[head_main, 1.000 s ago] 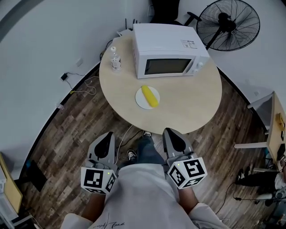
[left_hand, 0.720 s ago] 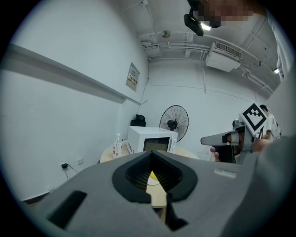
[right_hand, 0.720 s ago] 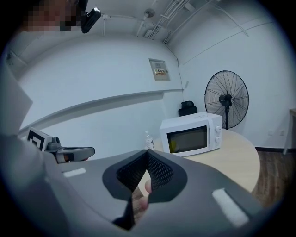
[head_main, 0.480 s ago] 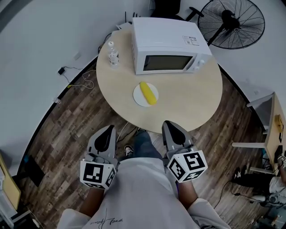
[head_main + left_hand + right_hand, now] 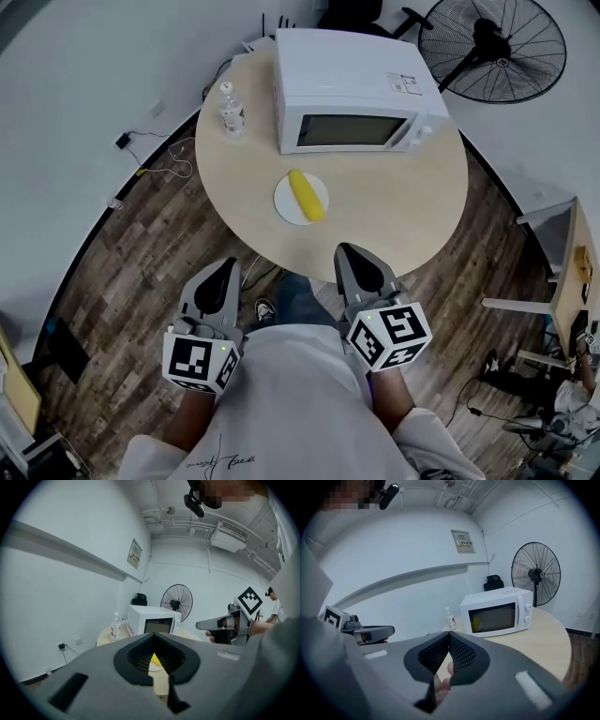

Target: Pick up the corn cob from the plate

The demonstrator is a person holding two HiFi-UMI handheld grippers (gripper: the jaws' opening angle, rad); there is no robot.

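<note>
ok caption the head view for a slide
Left gripper and right gripper, both shut, near the table edge; corn cob on plate before microwave.

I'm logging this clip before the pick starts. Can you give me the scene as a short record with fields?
table: round, pale
plate: white, on the table in front of the microwave
corn: lies on the plate, untouched
microwave: white, door shut, far side of the table
bottle: upright, left of the microwave
fan: beyond the table, to the right
left tongs: shut, empty, short of the table
right tongs: shut, empty, by the table's near edge
</note>
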